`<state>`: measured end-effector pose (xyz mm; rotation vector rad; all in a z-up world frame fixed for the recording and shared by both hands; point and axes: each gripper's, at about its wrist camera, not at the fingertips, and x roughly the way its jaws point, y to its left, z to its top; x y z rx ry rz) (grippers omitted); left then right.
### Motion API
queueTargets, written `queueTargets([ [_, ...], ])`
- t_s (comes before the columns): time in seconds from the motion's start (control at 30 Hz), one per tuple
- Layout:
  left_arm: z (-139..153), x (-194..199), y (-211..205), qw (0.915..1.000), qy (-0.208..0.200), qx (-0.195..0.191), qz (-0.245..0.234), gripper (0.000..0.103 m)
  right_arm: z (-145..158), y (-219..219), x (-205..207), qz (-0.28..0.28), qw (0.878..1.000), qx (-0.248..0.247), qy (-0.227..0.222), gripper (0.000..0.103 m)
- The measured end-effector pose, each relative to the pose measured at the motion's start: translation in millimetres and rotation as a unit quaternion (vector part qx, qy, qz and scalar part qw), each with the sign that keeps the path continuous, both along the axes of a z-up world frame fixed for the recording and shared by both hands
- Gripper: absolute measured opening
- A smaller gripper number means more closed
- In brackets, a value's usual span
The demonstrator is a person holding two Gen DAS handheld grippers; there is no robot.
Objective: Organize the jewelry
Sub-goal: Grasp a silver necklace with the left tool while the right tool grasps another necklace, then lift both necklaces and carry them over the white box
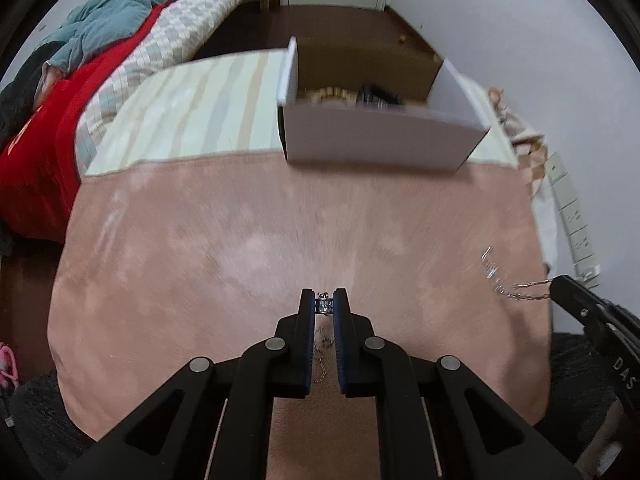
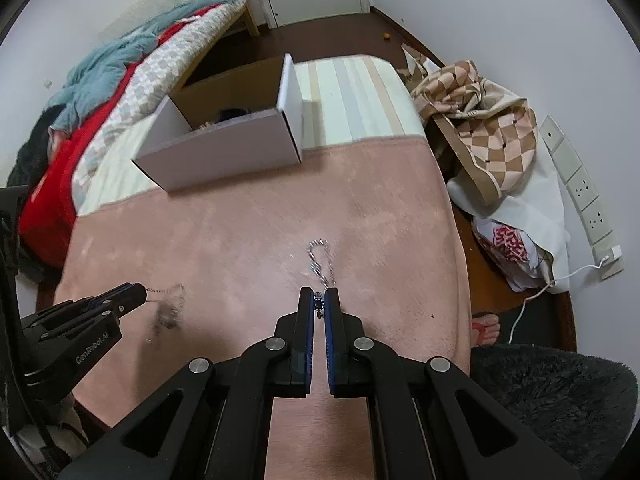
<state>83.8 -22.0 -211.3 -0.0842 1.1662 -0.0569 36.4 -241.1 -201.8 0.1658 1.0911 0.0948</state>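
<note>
My left gripper [image 1: 323,305] is shut on a silver chain with a small pendant [image 1: 323,307]; the chain hangs below the fingers over the pink blanket [image 1: 240,248]. In the right wrist view the left gripper [image 2: 140,294] shows at the left with its chain [image 2: 168,292] dangling, blurred. My right gripper [image 2: 319,304] is shut on a second silver chain [image 2: 318,258] that loops out ahead of the fingertips. That chain also shows in the left wrist view [image 1: 504,280], beside the right gripper [image 1: 560,286]. An open white cardboard box [image 1: 376,140] holding jewelry stands ahead, also in the right wrist view [image 2: 224,148].
A striped cushion [image 2: 352,92] lies under and beside the box. A bed with red and teal bedding [image 2: 120,80] is at the left. A checkered bag [image 2: 488,128], plastic bags and a power strip [image 2: 580,192] are at the right by the wall.
</note>
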Motion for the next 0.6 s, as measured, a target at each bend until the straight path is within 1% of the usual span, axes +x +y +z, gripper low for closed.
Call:
queueTargets([
  [0.13,33,2,12,0.9994,-0.022,-0.025,0.005,0.006,26,0,2,0.003,1.0,0.022,-0.022,0.005],
  [0.33,73,13,27,0.9971,-0.046,-0.06,0.007,0.006,68,5,12,0.017,0.997,0.057,-0.051,0.005],
  [0.43,95,24,32,0.9951,-0.061,-0.078,0.005,0.006,94,9,22,0.03,0.995,0.071,-0.069,0.005],
  [0.6,137,47,35,0.9912,-0.094,-0.093,-0.002,0.006,141,14,47,0.05,0.989,0.086,-0.108,0.005],
])
